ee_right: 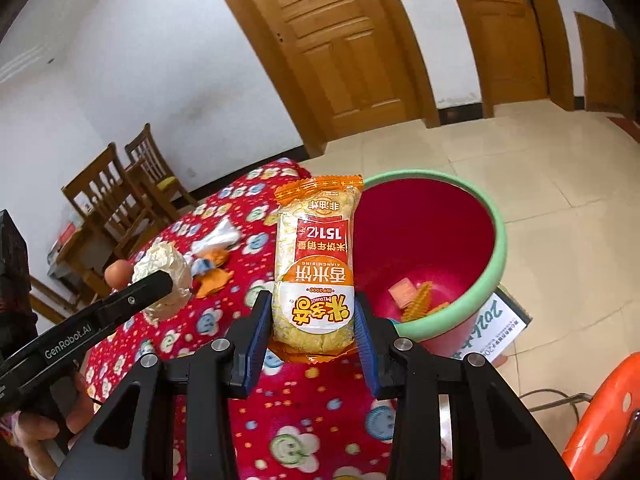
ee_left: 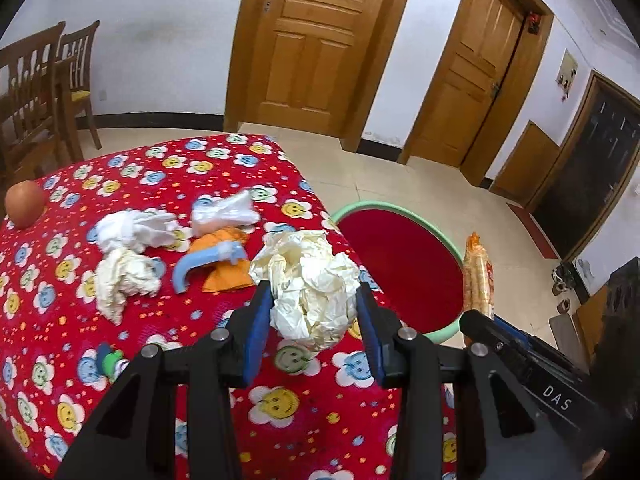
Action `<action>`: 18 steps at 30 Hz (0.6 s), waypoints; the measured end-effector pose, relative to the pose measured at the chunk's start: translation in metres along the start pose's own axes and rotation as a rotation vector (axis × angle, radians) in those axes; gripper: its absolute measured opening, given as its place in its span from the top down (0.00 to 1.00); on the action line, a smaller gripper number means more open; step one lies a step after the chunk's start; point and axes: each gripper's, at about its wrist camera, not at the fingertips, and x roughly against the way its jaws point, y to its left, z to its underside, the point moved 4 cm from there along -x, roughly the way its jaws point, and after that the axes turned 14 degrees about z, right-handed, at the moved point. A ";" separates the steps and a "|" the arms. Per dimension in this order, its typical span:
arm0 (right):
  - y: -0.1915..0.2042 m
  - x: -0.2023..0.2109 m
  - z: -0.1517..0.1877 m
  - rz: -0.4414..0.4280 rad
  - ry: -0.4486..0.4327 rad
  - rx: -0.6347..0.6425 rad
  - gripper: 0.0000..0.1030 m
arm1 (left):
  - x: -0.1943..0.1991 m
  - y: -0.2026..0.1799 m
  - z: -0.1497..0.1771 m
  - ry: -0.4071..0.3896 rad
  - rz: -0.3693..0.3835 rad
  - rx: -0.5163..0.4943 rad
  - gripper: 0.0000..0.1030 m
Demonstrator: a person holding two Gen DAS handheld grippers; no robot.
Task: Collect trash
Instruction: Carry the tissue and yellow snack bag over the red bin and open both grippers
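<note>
My left gripper (ee_left: 314, 304) is shut on a crumpled cream paper ball (ee_left: 308, 280) and holds it above the red flowered table (ee_left: 280, 400) near its right edge. My right gripper (ee_right: 312, 312) is shut on an orange rice-cracker packet (ee_right: 314, 264), held upright over the table edge beside the red bin with a green rim (ee_right: 498, 248). The bin (ee_left: 400, 264) stands on the floor to the right of the table and holds a few wrappers (ee_right: 416, 296). More trash lies on the table: white tissues (ee_left: 128, 256), a clear plastic wrapper (ee_left: 224, 214), an orange wrapper (ee_left: 224, 276) and a blue curved piece (ee_left: 192, 266).
An orange fruit (ee_left: 24, 204) sits at the table's left edge. Wooden chairs (ee_left: 40, 92) stand by the far wall. An orange plastic stool (ee_right: 604, 412) is at the lower right. Paper (ee_right: 496, 332) lies on the floor under the bin. Wooden doors (ee_left: 316, 40) are behind.
</note>
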 end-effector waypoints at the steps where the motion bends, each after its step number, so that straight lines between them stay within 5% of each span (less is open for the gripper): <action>1: -0.003 -0.003 -0.001 0.005 0.003 -0.004 0.61 | -0.004 -0.002 -0.001 0.004 0.002 -0.005 0.60; 18: -0.042 -0.045 -0.013 0.070 0.058 -0.055 0.59 | -0.062 -0.024 -0.019 0.052 0.031 -0.053 0.60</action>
